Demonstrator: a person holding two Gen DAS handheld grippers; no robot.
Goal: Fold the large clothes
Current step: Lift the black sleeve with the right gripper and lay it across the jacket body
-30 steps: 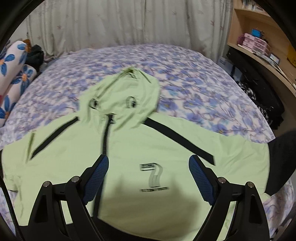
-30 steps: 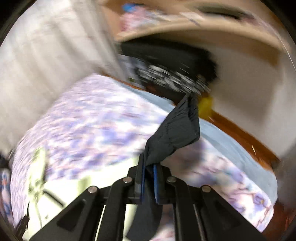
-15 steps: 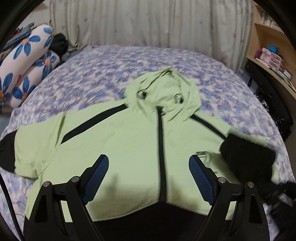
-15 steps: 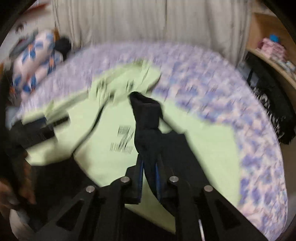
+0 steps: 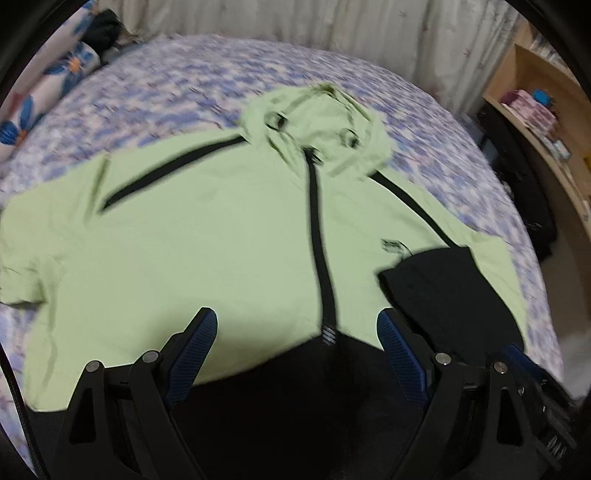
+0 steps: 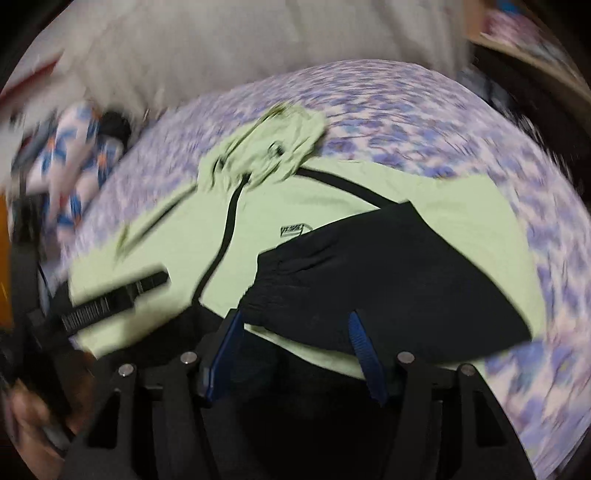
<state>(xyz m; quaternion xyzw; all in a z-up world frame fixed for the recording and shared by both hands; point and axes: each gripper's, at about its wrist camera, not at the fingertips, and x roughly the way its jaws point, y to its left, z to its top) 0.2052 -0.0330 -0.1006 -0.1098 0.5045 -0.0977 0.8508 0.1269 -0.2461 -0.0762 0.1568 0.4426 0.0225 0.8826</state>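
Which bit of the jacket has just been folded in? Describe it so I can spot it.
On the floral bed lies a light green hooded jacket. Its black sleeve end lies folded across the green chest, just below the small printed logo; it is the only large black patch there.

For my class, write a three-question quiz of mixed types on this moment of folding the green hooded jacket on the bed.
1. True or false: the black sleeve end lies folded over the light green zip-front hooded jacket.
2. Multiple choice: the floral purple bedspread carries the jacket with its hood pointing (A) toward the curtain, (B) toward the camera.
3. Fill in: the left claw holds ____; the right claw is opening, the sleeve end no longer pinched.

Key: 1 true; 2 A; 3 nothing.
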